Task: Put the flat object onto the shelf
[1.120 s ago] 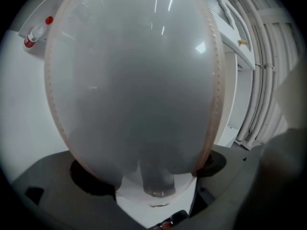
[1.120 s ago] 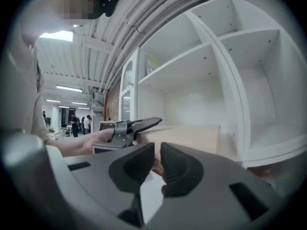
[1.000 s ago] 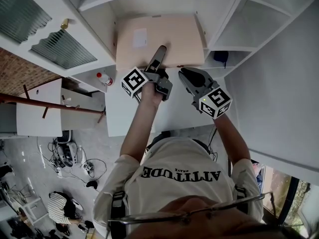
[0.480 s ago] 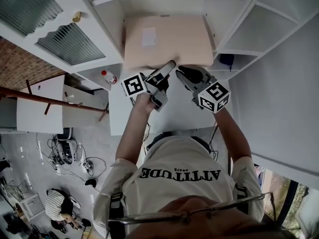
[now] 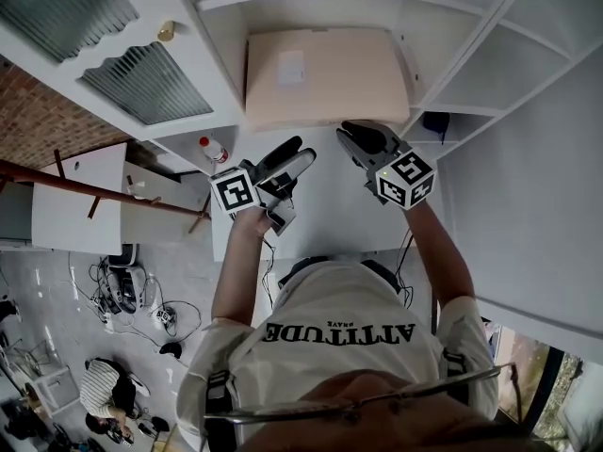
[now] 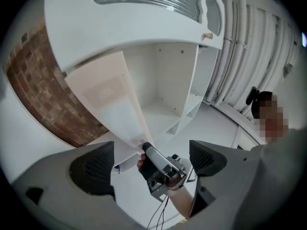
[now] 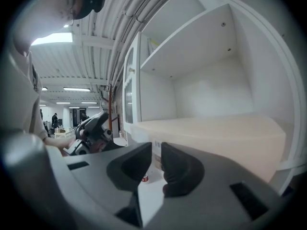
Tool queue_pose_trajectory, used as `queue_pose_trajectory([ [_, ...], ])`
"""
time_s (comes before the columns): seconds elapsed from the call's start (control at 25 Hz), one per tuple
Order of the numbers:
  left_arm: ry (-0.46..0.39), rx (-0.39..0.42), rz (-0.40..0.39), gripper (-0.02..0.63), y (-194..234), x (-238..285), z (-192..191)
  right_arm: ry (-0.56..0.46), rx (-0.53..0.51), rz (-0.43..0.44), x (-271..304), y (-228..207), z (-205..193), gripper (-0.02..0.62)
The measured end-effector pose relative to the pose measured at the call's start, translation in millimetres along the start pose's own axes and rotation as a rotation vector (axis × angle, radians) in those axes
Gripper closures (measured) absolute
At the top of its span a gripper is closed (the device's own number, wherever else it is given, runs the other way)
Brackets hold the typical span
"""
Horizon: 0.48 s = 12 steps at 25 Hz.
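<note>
Flat object (image 5: pixel 325 78) on shelf (image 5: pixel 311 12), edge partly hidden; left tongs (image 5: pixel 299 150) released, right tongs (image 5: pixel 351 131) clenched.

**Hidden or too small to tell**

In the head view, a small dark blue object (image 5: pixel 435 121) low on the right of the white shelf unit (image 5: pixel 455 64) is too small to identify. So is the label of the small red-capped clear bottle (image 5: pixel 215 149). In the right gripper view, the right gripper (image 7: pixel 156 152) hides the lower front of the flat beige cardboard box (image 7: pixel 225 133).
</note>
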<state>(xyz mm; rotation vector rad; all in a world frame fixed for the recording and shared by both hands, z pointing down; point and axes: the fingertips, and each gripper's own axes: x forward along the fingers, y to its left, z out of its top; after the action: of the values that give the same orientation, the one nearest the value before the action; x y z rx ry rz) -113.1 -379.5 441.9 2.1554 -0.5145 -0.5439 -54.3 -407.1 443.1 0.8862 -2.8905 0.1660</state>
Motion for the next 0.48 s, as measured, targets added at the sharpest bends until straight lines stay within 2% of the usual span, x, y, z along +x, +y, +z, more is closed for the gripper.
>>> queue_pose_trajectory([
  [0.2,-0.008,0.034,0.039,0.142,12,-25,7,0.01,0.004,-0.016,11,-11,0,0.532],
  [0.48,0.055,0.084,0.048,0.147,27,-46,-8,0.015,0.025,-0.036,28,-25,-1,0.532],
])
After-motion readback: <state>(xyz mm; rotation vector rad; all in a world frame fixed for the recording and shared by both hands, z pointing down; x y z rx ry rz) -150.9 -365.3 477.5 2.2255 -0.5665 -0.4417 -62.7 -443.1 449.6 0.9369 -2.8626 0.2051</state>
